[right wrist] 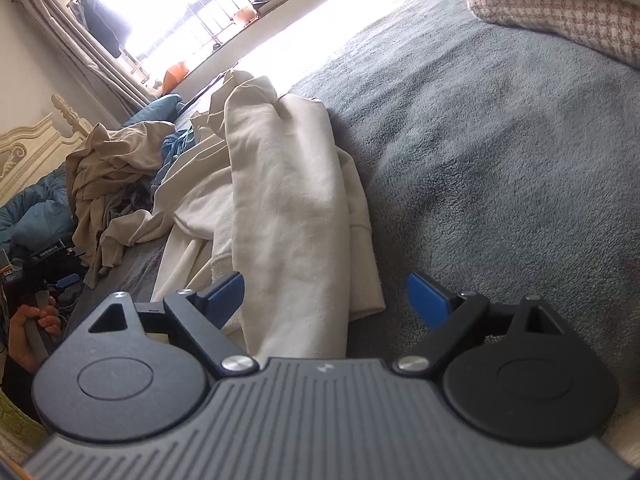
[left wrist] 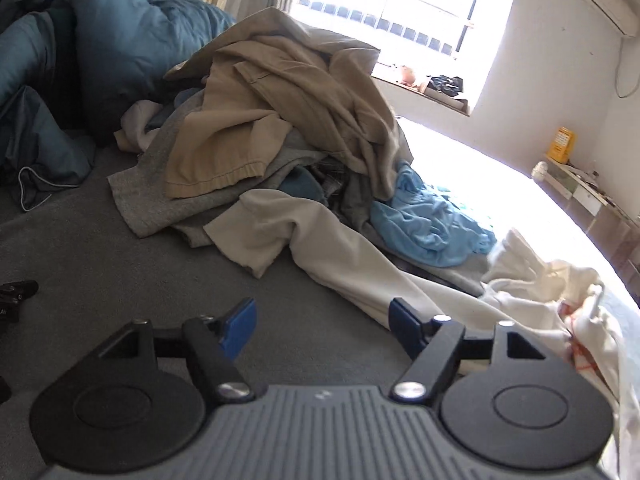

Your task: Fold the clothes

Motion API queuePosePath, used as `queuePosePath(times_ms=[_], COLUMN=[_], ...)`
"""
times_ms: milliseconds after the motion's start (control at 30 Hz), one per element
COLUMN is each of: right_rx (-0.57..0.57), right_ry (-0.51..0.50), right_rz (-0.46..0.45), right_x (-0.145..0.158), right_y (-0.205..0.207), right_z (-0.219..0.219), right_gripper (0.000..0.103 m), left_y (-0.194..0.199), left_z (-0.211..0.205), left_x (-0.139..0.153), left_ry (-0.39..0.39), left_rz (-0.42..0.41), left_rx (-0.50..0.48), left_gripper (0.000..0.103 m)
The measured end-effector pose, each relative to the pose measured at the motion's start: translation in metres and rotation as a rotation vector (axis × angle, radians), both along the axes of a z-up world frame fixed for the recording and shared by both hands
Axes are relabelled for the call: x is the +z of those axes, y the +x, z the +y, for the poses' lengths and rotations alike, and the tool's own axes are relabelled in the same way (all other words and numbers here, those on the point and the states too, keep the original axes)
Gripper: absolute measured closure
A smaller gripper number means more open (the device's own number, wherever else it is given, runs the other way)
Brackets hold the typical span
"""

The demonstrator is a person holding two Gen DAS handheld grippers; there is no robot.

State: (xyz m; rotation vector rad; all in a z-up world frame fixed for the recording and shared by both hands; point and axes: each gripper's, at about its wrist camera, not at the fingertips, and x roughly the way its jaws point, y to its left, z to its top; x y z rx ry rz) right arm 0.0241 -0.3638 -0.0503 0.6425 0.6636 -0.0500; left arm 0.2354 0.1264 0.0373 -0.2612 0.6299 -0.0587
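A cream sweatshirt (right wrist: 288, 208) lies bunched lengthwise on the grey bed cover (right wrist: 500, 160). My right gripper (right wrist: 332, 300) is open, its blue pads on either side of the garment's near end, holding nothing. In the left wrist view the same cream garment's sleeve (left wrist: 340, 248) stretches from a pile of clothes (left wrist: 280, 120) toward the right. My left gripper (left wrist: 324, 324) is open and empty just above the grey cover, its right pad next to the sleeve.
The pile holds tan, grey and light blue (left wrist: 428, 224) garments. A teal duvet (left wrist: 80, 60) lies at the far left. Folded checked fabric (right wrist: 560, 20) sits at the far right. A bright window (left wrist: 400, 8) is behind. A hand (right wrist: 32, 332) shows at the left edge.
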Motion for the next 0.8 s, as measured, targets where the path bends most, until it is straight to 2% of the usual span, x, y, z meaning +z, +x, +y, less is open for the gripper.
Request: queuePosePath(times_ms=[133,233,367,433,500,533,567,600,667,800], right_rx=[0.07,0.139,0.21,0.222,0.215,0.211,0.204,0.19,0.157,0.091], right_ry=[-0.031,-0.085,-0.164,-0.222,-0.293,-0.312,-0.297,-0.281,-0.275,-0.305], right_rz=[0.003,0.037,0.082,0.083,0.079,0.071,0.05,0.028,-0.024,-0.134], right_x=[0.007,0.005,-0.006,-0.011,-0.011,-0.009,-0.004,0.003,0.02,0.063], right_y=[-0.015,-0.023,-0.025,-0.025,-0.024,-0.025,-0.027,-0.03,-0.037,-0.036], right_z=[0.014,0.032,0.052,0.059,0.063,0.062,0.059,0.054,0.043,0.014], right_gripper=[0.014,0.013,0.013,0.017,0.054,0.063,0.083,0.089,0.092,0.094], left_y=[-0.062,-0.103,-0.141,-0.149,-0.155,-0.157,-0.159,-0.161,-0.16,-0.153], left_z=[-0.027,-0.059,-0.105,-0.124,-0.143,-0.149,-0.153,-0.157,-0.159,-0.159], left_x=[-0.006,-0.022,-0.038,-0.045,-0.052,-0.054,-0.056,-0.058,-0.06,-0.063], left_ry=[-0.071,-0.12,-0.109,-0.09,-0.069,-0.055,-0.037,-0.019,-0.011,-0.009], left_rz=[0.02,0.059,0.06,0.068,0.079,0.081,0.08,0.079,0.08,0.083], left_rx=[-0.179,-0.319,-0.478,-0.514,-0.54,-0.543,-0.538,-0.534,-0.531,-0.529], left_gripper=[0.023,0.023,0.023,0.023,0.023,0.023,0.023,0.023,0.023,0.025])
